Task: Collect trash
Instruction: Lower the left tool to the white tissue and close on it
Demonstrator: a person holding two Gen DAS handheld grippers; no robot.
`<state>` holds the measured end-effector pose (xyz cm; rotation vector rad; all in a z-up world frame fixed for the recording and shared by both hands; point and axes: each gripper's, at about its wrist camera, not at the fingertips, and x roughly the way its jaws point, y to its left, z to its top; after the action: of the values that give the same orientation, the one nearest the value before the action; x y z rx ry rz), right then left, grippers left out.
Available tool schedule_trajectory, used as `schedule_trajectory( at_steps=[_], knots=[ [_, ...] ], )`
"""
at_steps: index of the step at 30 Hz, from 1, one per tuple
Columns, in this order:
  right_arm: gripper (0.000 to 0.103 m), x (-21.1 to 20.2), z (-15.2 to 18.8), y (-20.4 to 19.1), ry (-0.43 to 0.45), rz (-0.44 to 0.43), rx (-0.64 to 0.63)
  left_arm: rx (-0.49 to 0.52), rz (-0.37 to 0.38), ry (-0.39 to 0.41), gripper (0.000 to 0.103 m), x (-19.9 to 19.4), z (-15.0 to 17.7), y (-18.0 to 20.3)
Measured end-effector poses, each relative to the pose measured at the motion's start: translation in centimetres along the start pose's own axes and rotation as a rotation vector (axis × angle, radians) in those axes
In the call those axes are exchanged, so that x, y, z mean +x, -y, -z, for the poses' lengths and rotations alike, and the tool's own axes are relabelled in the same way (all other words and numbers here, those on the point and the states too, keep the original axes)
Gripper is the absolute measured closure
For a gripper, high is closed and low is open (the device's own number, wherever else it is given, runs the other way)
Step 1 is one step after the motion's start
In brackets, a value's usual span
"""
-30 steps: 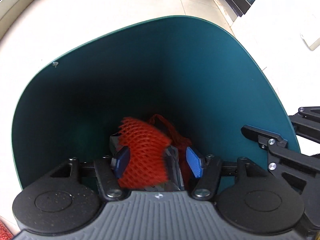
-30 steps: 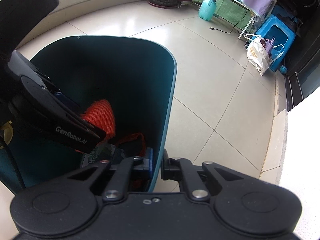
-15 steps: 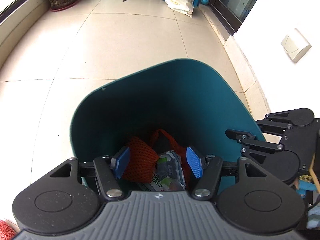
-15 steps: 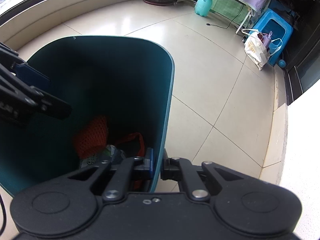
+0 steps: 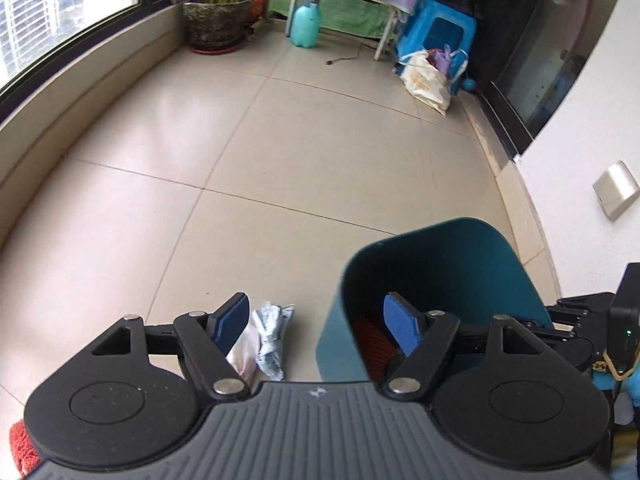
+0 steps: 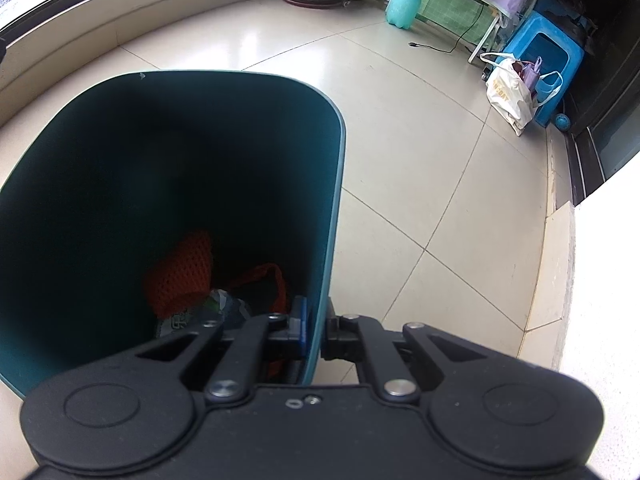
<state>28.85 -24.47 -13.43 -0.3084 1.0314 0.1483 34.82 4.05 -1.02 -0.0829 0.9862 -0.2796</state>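
Pale floor tiles [image 5: 280, 152] carry a crumpled wrapper [image 5: 272, 336] just ahead of the empty, opening left claw [image 5: 316, 320], likely the next pick, while the right claw [image 6: 316, 330] pinches the bin [image 6: 336, 168] wall to steady it.

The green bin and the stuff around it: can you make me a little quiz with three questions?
1. True or false: the right gripper is clamped on the bin wall.
2. What lies on the floor beside the bin? A) crumpled wrapper B) banana C) shoe
3. What colour is the net inside the bin?

Key: 1 true. 2 A, the crumpled wrapper, ahead of the left gripper, whose empty jaws are opening. 3 orange-red.
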Motion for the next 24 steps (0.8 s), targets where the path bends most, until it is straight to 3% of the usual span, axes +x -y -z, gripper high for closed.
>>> schedule_trajectory(
  at_steps=[5, 8, 12, 20, 24],
  knots=[
    [0.098, 0.1, -0.3, 0.0, -0.006, 0.000, 0.004, -0.085, -0.099, -0.074, 0.027, 2.5, 1.6, -5.3],
    [0.098, 0.1, -0.4, -0.2, -0.009, 0.004, 0.004, -0.116, -0.117, -0.137, 0.027, 5.3, 3.2, -7.4],
    [0.098, 0.1, -0.4, -0.2, -0.010, 0.003, 0.001, -0.095, -0.156, -0.206, 0.027, 9.7, 5.5, -8.5],
    [0.098, 0.3, -0.6, -0.2, -0.022, 0.009, -0.001, -0.047, -0.099, -0.325, 0.027, 18.8, 9.6, -9.4],
    [0.097, 0.5, -0.8, -0.4, -0.028, 0.013, -0.005, -0.007, -0.121, -0.371, 0.027, 23.1, 10.8, -9.6]
  ],
)
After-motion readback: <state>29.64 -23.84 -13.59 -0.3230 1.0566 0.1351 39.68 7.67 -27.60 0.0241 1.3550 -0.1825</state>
